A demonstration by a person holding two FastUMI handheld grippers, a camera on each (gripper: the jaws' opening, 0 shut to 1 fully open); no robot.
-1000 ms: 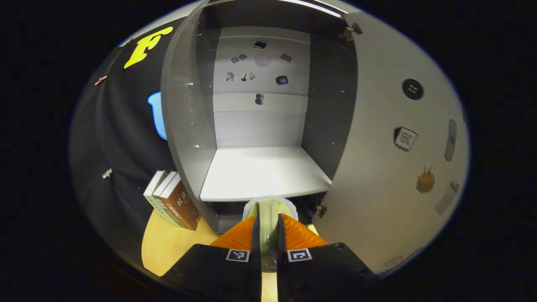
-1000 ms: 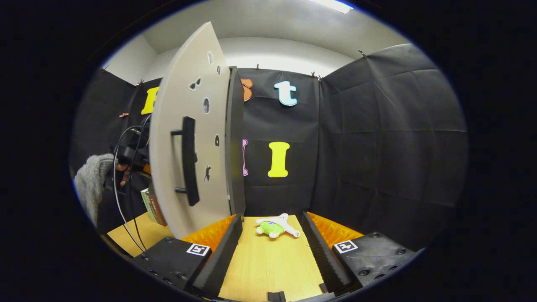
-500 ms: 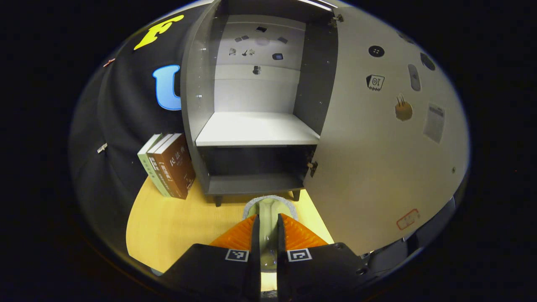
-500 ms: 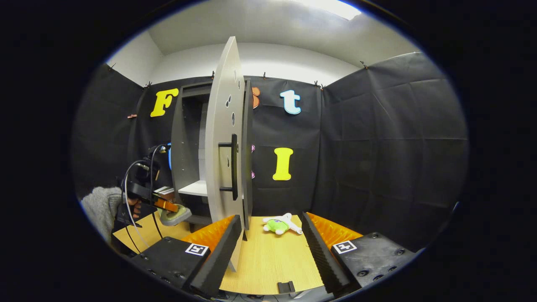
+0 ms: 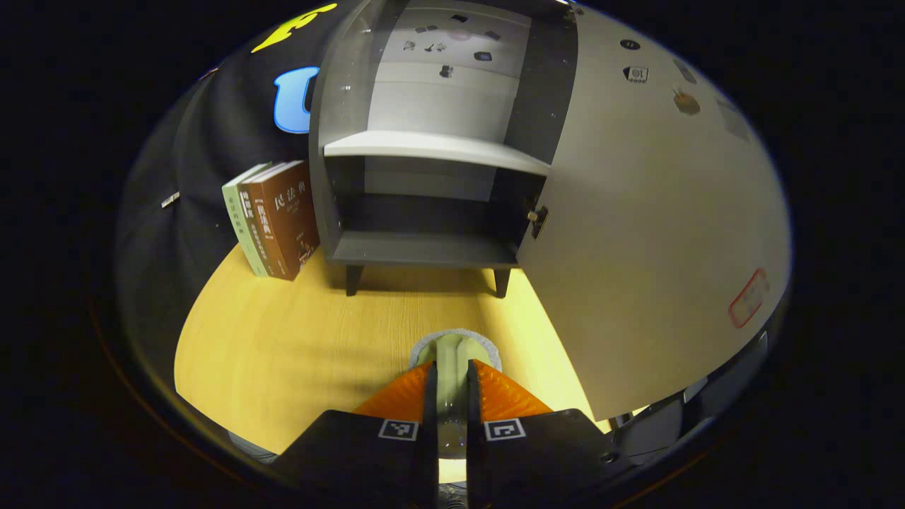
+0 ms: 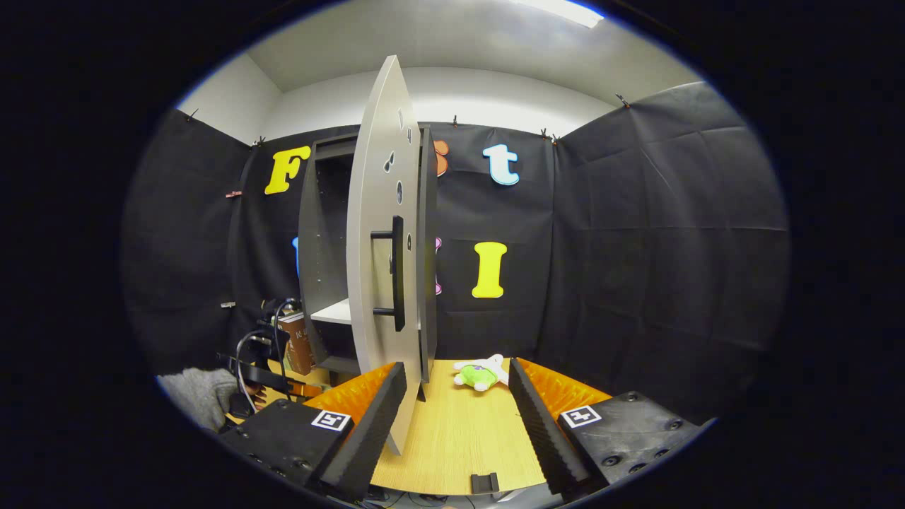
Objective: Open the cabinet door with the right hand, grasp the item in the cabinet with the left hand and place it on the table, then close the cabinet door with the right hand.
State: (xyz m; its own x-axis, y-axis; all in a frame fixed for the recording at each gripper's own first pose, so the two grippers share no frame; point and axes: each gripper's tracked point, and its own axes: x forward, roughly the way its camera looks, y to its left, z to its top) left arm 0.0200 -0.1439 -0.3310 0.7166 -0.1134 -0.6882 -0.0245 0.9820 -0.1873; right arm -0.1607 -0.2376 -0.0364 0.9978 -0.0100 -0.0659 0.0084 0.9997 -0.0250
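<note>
1. In the left gripper view, we see the left gripper (image 5: 450, 385) with its fingers drawn close together, both pressing on a pale green item with a grey rim (image 5: 452, 346) that pokes out ahead of them above the table (image 5: 283, 353).
2. Beyond it, the cabinet (image 5: 424, 247) stands on short legs toward the table's far edge; its door (image 5: 636, 233) is swung wide open on the right, and its white shelf (image 5: 431, 145) lies bare.
3. A few books (image 5: 272, 215) lean upright just beside the cabinet's left wall.
4. In the right gripper view, we see the right gripper (image 6: 456, 424) with its fingers spread wide, gripping nothing.
5. The open door (image 6: 375, 283) stands edge-on just ahead of its left finger, with the black handle (image 6: 396, 272) facing us.
6. A small green and white plush toy (image 6: 481, 372) lies near the table's far edge, right of the cabinet.
7. Low on the left, a grey sleeve (image 6: 198, 396) shows near the table's left edge.
</note>
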